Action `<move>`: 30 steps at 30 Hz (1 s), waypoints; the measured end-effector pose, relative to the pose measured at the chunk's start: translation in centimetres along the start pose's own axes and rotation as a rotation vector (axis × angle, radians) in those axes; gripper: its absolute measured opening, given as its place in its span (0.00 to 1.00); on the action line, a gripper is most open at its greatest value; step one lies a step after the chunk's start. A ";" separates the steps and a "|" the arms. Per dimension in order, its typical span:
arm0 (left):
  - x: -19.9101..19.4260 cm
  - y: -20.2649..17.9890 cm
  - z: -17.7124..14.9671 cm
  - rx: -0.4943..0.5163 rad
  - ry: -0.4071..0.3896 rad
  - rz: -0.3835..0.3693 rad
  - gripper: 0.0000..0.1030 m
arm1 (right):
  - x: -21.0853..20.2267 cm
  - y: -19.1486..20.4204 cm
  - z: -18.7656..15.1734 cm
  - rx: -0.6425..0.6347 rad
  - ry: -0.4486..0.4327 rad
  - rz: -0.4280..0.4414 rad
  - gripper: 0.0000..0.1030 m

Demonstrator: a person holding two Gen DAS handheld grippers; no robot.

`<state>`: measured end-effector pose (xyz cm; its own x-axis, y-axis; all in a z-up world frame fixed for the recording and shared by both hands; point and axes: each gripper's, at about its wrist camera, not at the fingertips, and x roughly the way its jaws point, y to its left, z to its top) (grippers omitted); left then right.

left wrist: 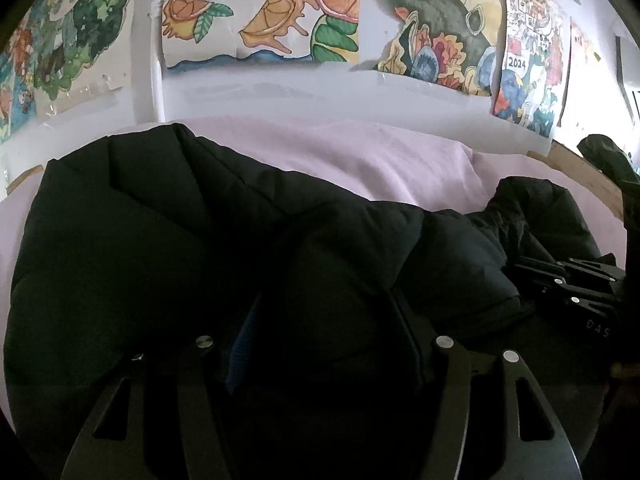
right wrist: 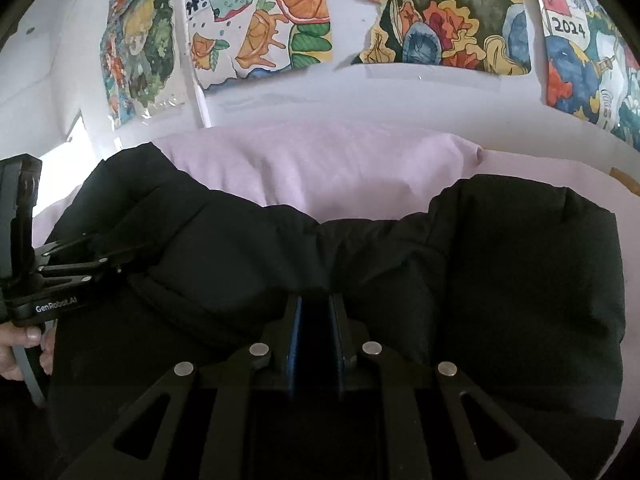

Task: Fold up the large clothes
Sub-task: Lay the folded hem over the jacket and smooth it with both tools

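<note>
Two readable bits of writing: "GenRobot.AI" is showing in white on the left gripper [right wrist: 80, 276] as seen from the right wrist cam, and "2024" is sitting on a white flag in one painting [right wrist: 568, 26] on the wall. Black puffer jacket [left wrist: 160, 240] is lying bunched across the lilac-sheeted bed [left wrist: 380, 160], w/ a lilac pillow [right wrist: 320, 168] just behind it, btwn jacket and wall. More colourful paintings, orange slices [left wrist: 260, 12] among them, are hanging above the pillow. Left gripper is standing wide w/ a fold of jacket bulging btwn its fingers; can't tell if it's pinching. Right gripper [right wrist: 316, 320] is standing narrow, blue pads nearly parallel, tips pressing into jacket fabric; whether cloth is caught is unclear. A hand [right wrist: 20, 348] is holding the left gripper's handle at the jacket's left edge.
</note>
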<state>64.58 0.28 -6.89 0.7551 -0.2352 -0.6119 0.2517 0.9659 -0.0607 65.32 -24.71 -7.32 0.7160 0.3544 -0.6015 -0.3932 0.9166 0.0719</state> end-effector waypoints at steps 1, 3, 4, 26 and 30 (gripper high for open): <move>0.0 0.0 0.0 0.001 -0.003 0.001 0.55 | 0.0 0.0 0.0 0.001 0.000 0.002 0.12; -0.2 0.0 0.1 0.002 -0.005 0.002 0.55 | -0.2 -0.1 0.0 0.003 -0.005 0.004 0.12; -0.4 0.0 0.1 -0.001 -0.008 -0.003 0.55 | -0.4 0.0 -0.1 0.003 -0.009 0.005 0.12; -8.3 0.1 -2.4 -0.030 0.043 0.169 0.86 | -8.8 2.9 -1.0 -0.012 0.029 -0.106 0.80; -13.0 -1.2 -4.0 0.004 0.017 0.122 0.86 | -11.7 3.5 -1.9 -0.019 0.081 -0.120 0.81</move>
<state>52.06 2.65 -2.02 0.7696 -0.1144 -0.6282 0.1612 0.9868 0.0178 54.48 -25.97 -1.51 0.7099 0.2258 -0.6671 -0.3188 0.9476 -0.0185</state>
